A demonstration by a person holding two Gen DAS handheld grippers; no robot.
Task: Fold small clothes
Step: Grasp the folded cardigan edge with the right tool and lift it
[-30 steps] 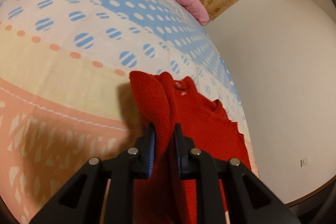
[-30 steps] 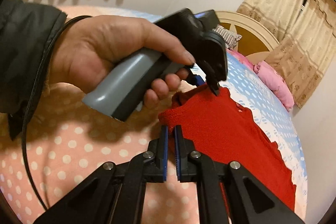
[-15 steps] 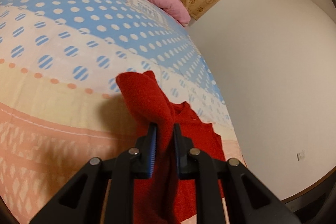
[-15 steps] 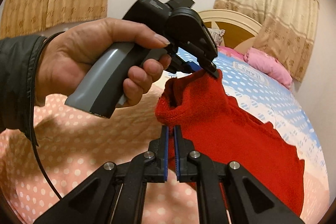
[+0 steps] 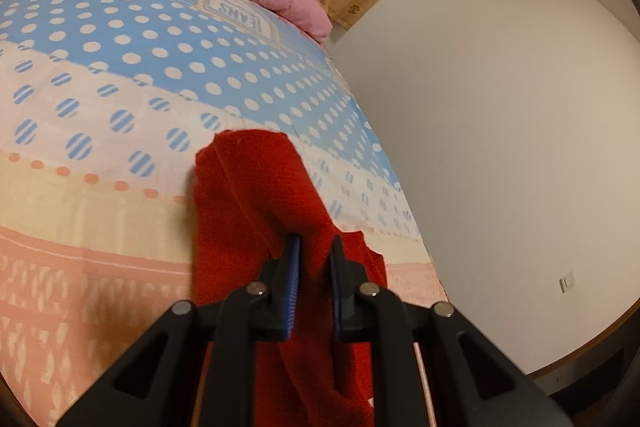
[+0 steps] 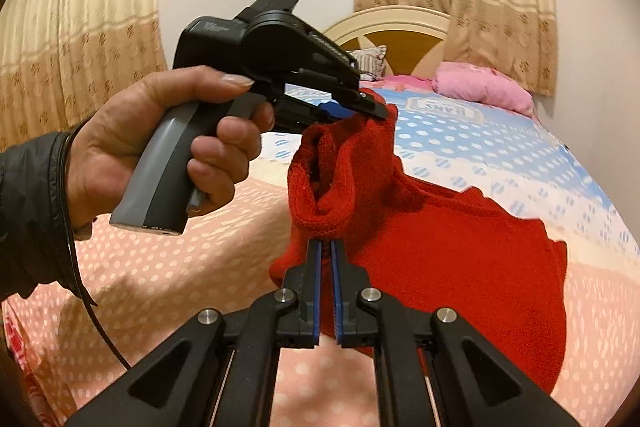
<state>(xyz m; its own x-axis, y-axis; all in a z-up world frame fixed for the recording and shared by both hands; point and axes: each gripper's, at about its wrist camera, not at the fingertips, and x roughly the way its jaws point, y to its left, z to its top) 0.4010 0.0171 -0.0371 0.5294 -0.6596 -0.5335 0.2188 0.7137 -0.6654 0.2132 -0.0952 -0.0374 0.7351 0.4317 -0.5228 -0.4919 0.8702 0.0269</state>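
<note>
Both grippers grasp the red sweater [image 6: 460,247] and hold it above the bed [image 6: 520,147], its lower part hanging toward the cover. The left gripper [image 5: 315,247], in the person's hand [image 6: 160,147], pinches a fold near the collar. The right gripper [image 6: 326,247] is clenched on the knit edge just below.

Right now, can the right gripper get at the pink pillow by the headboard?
Probably not: the right gripper is shut on the red sweater, as is the left gripper, and the pink pillow lies at the far end of the bed.
</note>
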